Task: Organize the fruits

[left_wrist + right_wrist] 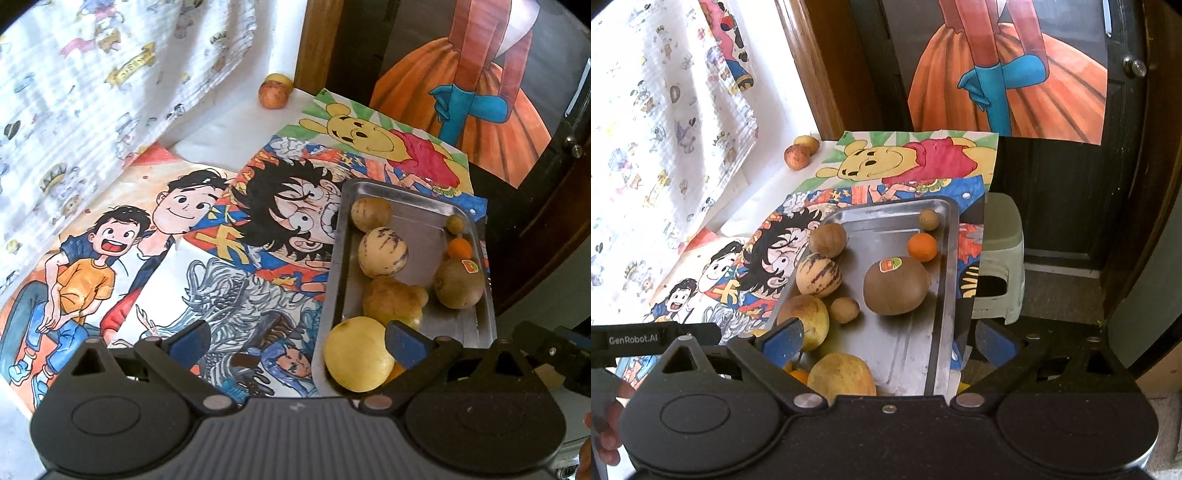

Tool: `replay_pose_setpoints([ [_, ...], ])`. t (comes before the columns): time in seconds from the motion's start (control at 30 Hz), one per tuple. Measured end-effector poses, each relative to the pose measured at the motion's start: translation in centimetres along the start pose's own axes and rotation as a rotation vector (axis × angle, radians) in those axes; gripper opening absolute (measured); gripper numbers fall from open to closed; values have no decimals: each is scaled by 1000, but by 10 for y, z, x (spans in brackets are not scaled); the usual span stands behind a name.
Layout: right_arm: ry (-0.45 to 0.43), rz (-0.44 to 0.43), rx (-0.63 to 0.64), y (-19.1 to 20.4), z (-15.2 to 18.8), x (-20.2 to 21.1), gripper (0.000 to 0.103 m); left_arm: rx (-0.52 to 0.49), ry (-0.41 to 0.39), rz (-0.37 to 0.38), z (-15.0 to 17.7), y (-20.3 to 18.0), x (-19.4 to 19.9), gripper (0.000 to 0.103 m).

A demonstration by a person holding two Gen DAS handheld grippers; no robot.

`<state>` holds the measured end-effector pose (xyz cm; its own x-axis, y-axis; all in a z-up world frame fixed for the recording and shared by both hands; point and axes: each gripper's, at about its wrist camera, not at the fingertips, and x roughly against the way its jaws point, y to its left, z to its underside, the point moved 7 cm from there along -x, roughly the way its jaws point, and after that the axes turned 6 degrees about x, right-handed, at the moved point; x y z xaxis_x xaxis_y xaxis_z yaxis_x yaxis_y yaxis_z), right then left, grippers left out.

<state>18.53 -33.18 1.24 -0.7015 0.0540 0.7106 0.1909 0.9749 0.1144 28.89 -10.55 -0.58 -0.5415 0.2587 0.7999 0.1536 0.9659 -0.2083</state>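
A rectangular stainless-steel tray (pixel 942 295) lies on a bench covered with bright hand-coloured cartoon drawings (pixel 155 236), holding most of the fruit. In it sit a large brown kiwi with a sticker (pixel 895 286), a small orange citrus (pixel 922 246), a striped cream pepino melon (pixel 819 275), a round tan fruit (pixel 827 239), a small brown nut-like fruit (pixel 929 218) at the far end, and a knobbly yellow-brown fruit (pixel 393 301). A pale yellow apple (pixel 358 354) lies at the tray's near end, touching the blue pad (pixel 402 343) of the left tool (pixel 295 341), whose fingers stand spread. The right tool (pixel 890 341) hovers over the tray's near end, fingers likewise spread and empty. Well apart, two small reddish-yellow apples (pixel 275 92) rest at the bench's far corner beside a wooden post (pixel 317 40).
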Motion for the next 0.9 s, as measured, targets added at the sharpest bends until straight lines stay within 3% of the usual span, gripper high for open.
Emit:
replay_pose_setpoints([
  [0.33, -88, -9, 10, 12, 3, 0, 102, -16, -68, 14, 9, 15, -6, 102],
  [0.9, -288, -78, 101, 32, 27, -4, 102, -4, -291, 18, 34, 35, 4, 102],
])
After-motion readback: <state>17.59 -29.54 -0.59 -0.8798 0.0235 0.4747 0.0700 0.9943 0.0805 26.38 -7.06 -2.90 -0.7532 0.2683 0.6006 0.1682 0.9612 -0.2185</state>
